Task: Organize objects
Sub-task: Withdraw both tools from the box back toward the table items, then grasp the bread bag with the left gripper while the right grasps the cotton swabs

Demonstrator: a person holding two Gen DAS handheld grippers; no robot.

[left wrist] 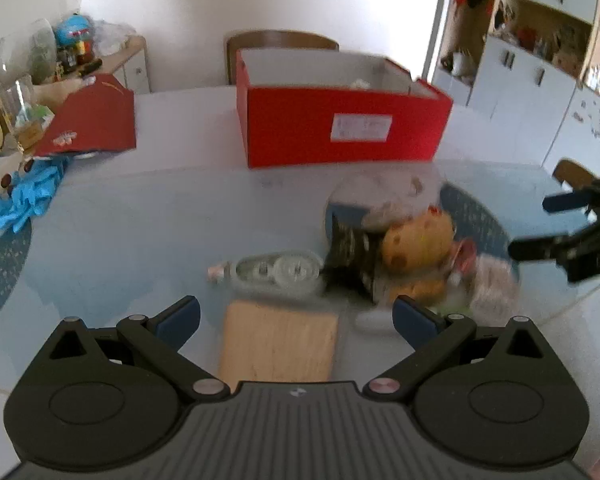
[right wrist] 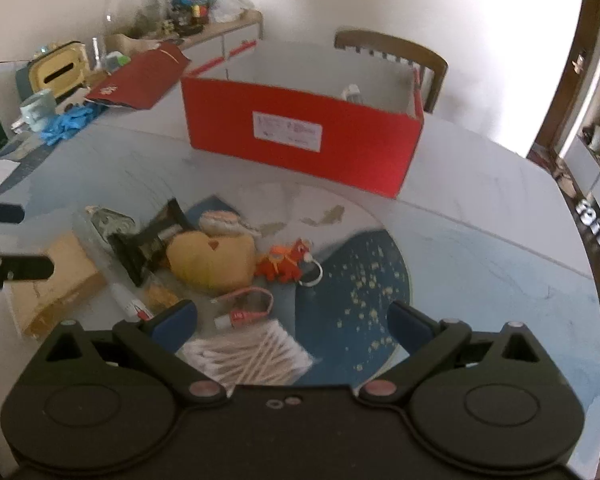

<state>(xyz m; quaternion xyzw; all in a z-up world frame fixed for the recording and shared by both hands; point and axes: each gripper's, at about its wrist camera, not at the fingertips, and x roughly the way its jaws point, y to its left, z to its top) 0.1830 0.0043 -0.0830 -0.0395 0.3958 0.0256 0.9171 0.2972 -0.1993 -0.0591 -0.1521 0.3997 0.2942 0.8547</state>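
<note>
A pile of small objects lies on the glass table in front of an open red box [left wrist: 340, 128], which also shows in the right wrist view [right wrist: 300, 132]. The pile holds a wooden block [left wrist: 278, 340], a clear tape dispenser [left wrist: 276, 272], a dark packet [left wrist: 352, 248], a yellow plush toy [right wrist: 210, 262], an orange toy [right wrist: 286, 262] and a pack of cotton swabs [right wrist: 248, 356]. My left gripper [left wrist: 296, 320] is open and empty over the wooden block. My right gripper [right wrist: 292, 326] is open and empty over the cotton swabs.
A red box lid [left wrist: 96, 120] and blue gloves [left wrist: 28, 196] lie at the table's left. Glasses and clutter stand behind them. A wooden chair [right wrist: 396, 56] stands behind the box. White cabinets [left wrist: 540, 80] are at the right. The table's round edge [right wrist: 596, 240] runs close on the right.
</note>
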